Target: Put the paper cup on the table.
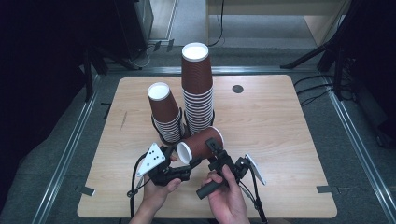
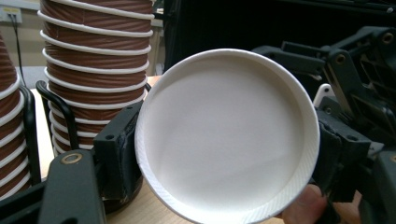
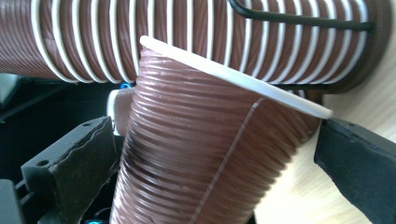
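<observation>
- We see bare desk right of the hands, near edge close.
- Our right tool clamps the lying brown ribbed cup; left tool jaws stand apart around its white mouth.
- Behind stand 2 cup stacks.

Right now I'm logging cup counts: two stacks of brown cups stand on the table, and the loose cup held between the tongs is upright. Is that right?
Not quite. Two stacks, the taller stack and the shorter stack, do stand there, but the loose cup lies on its side, not upright. The high view shows its white end turned toward the left tongs.
</observation>
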A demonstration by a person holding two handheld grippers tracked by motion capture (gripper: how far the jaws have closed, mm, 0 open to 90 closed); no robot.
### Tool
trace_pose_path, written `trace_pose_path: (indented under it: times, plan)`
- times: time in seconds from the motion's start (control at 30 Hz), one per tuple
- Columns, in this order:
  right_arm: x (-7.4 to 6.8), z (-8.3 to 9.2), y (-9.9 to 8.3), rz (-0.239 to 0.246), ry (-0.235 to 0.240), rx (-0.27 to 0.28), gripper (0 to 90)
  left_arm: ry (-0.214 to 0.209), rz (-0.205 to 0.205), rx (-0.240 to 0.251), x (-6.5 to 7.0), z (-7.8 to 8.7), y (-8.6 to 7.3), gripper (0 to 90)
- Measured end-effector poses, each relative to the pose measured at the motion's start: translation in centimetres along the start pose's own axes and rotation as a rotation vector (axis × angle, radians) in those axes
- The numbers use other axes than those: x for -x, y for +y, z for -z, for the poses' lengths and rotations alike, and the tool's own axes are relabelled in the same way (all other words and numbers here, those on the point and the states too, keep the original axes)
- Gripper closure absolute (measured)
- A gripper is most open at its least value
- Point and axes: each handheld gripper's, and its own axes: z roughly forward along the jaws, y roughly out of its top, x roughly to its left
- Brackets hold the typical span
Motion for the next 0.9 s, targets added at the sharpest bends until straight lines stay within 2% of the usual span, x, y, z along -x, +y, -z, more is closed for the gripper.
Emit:
trace_pose_path:
  times: [0.23, 0.27, 0.63, 0.8, 0.9]
  plan:
    - [-0.11, -0.48, 0.03, -0.018, -0.033, 0.023, 0.0, -0.017, -0.018, -0.010, 0.43, -0.25, -0.14, 23.4]
    - [-0.11, -0.51, 0.11, -0.032, -0.032, 0.025, 0.0, -0.019, -0.019, -0.012, 0.47, -0.29, -0.16, 23.4]
    - [0.17, -0.55, 0.40, -0.054, -0.023, 0.057, 5.1, -0.029, -0.013, -0.029, 0.40, -0.63, -0.43, 23.1]
    - [0.31, -0.62, 0.44, -0.047, -0.016, 0.055, 7.7, -0.034, -0.004, -0.033, 0.25, -0.71, -0.68, 22.7]
    - [0.32, -0.58, 0.34, -0.020, -0.013, 0.067, 8.2, -0.035, -0.003, -0.037, 0.27, -0.71, -0.69, 22.4]
